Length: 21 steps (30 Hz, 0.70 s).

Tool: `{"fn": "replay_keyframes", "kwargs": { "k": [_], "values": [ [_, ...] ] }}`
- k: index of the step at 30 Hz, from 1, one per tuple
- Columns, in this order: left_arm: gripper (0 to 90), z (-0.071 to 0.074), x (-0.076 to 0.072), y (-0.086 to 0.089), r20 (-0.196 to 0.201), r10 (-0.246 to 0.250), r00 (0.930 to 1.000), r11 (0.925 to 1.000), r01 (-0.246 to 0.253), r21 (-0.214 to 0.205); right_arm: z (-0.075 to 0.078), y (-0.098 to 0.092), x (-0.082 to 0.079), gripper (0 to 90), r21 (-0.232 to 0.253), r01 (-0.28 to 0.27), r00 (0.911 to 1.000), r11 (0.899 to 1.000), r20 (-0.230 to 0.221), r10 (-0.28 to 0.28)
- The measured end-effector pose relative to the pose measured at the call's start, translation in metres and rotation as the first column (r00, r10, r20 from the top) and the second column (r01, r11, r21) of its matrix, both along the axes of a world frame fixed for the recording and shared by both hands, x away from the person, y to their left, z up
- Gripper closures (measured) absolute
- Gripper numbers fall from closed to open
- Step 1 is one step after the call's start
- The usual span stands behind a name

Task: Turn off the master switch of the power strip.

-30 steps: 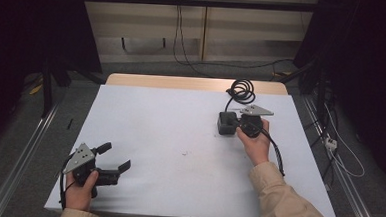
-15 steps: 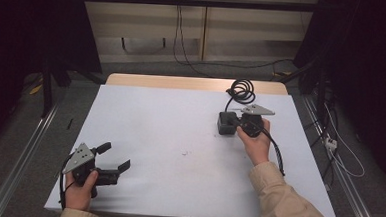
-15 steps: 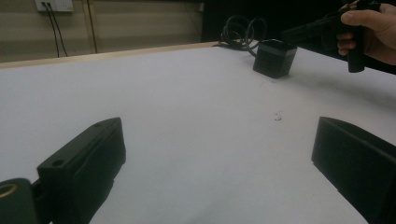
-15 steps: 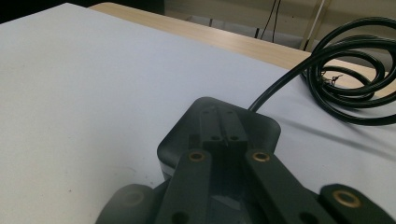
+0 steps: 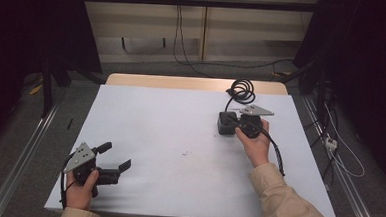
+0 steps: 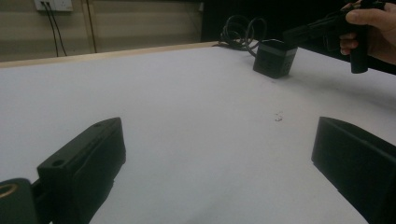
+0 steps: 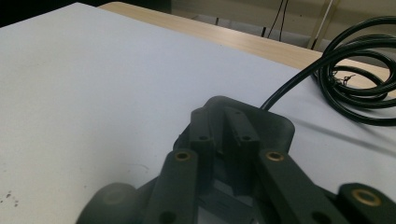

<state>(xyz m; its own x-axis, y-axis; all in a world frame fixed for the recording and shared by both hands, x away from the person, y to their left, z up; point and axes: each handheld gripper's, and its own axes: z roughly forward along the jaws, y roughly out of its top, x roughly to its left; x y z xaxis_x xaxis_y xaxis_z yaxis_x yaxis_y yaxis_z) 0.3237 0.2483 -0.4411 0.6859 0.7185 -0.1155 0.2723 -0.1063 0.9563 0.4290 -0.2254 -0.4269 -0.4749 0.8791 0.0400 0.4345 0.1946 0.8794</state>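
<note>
Resting near the table's (image 5: 145, 116) 2 o'clock edge, the black box (image 5: 225, 124) is sitting under the right gripper (image 5: 236, 122), whose nearly closed jaws have just been easing apart, no clear grip showing; its cable (image 5: 241, 91) is coiling at 12 o'clock from it. Left gripper (image 5: 114, 156) is idling at 7 o'clock, jaws wide apart, holding nothing.

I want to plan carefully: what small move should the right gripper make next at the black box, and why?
Probably open the right gripper wider: its jaws, which have just been opening, stand only narrowly apart at the black box, which looks broader than their gap, and nothing is between them.
</note>
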Motion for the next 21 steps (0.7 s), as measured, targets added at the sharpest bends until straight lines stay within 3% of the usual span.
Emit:
{"fn": "replay_keyframes", "kwargs": {
  "k": [8,16,21],
  "values": [
    [2.4,0.001,0.0,-0.001,0.0,-0.003,1.0,1.0,0.003,0.001,0.006,0.003,-0.009,59.3,0.055,-0.044,0.999,0.998,0.004,0.043],
    [2.4,0.001,0.001,-0.001,0.005,0.006,1.0,1.0,-0.006,-0.006,0.007,0.0,-0.021,35.3,0.1,-0.047,0.9987,0.994,-0.017,0.049],
    [2.4,0.001,0.002,-0.001,0.005,0.004,1.0,1.0,-0.004,-0.002,0.009,-0.006,-0.032,27.8,0.133,-0.052,0.9986,0.99,-0.003,0.053]
  ]
}}
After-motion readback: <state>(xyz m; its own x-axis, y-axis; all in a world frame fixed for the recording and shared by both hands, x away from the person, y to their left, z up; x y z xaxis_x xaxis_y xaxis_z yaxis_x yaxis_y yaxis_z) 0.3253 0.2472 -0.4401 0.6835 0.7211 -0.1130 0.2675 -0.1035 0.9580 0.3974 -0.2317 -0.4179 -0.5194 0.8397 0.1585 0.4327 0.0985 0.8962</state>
